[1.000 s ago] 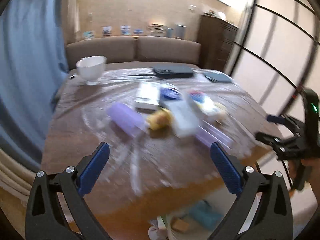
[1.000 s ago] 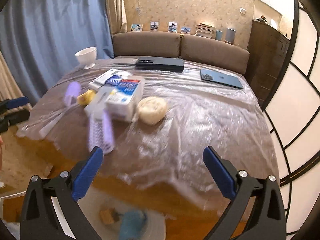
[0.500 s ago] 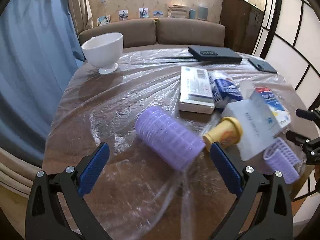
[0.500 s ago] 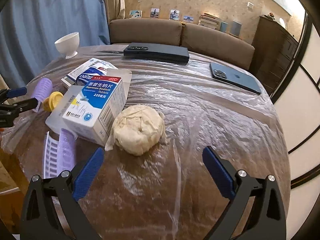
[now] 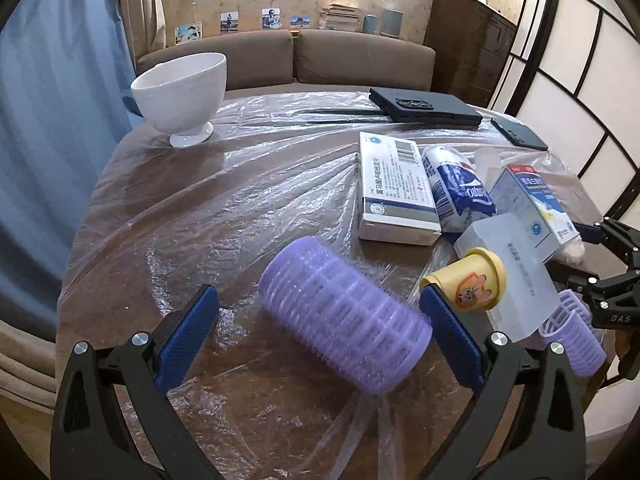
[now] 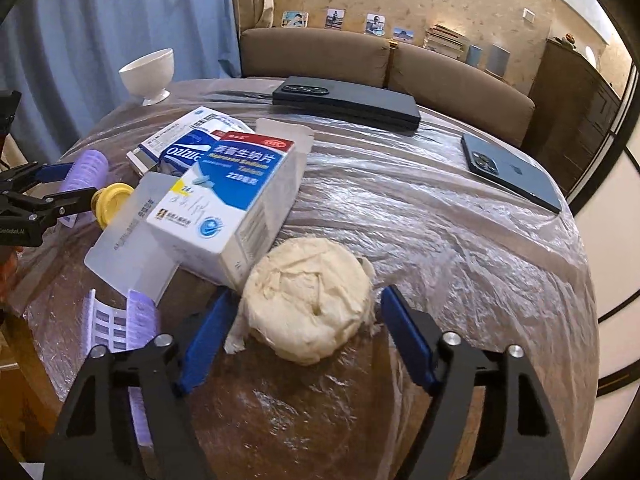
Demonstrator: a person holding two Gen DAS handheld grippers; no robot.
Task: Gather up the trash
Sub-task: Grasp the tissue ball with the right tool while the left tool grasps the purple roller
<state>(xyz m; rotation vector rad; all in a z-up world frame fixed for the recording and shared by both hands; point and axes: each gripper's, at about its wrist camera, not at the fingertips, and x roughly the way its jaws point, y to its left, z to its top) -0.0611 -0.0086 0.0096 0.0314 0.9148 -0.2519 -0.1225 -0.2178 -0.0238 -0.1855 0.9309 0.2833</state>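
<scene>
The right gripper (image 6: 306, 336) stood released, its blue pads set either side of the crumpled paper wad (image 6: 308, 320) near the tabletop's near edge, neither pad clearly touching it. The left gripper (image 5: 320, 334) was likewise spread wide, straddling a purple hair roller (image 5: 344, 314) close to the left edge. The wad — pale, creased tissue balled into a rough dome — looked very light and soft; it would likely crush under the pads, so a grip across its widest middle, low to the table, seemed best. It lay just beside the tilted medicine box (image 6: 236, 200), stiff printed card, which a careless close might nudge. The roller seemed rigid, ribbed plastic with a bristly skin, prone to roll. Beneath everything, thin clear plastic sheeting (image 6: 440, 216) wrinkled over the brown table — slippery, apt to snag.
</scene>
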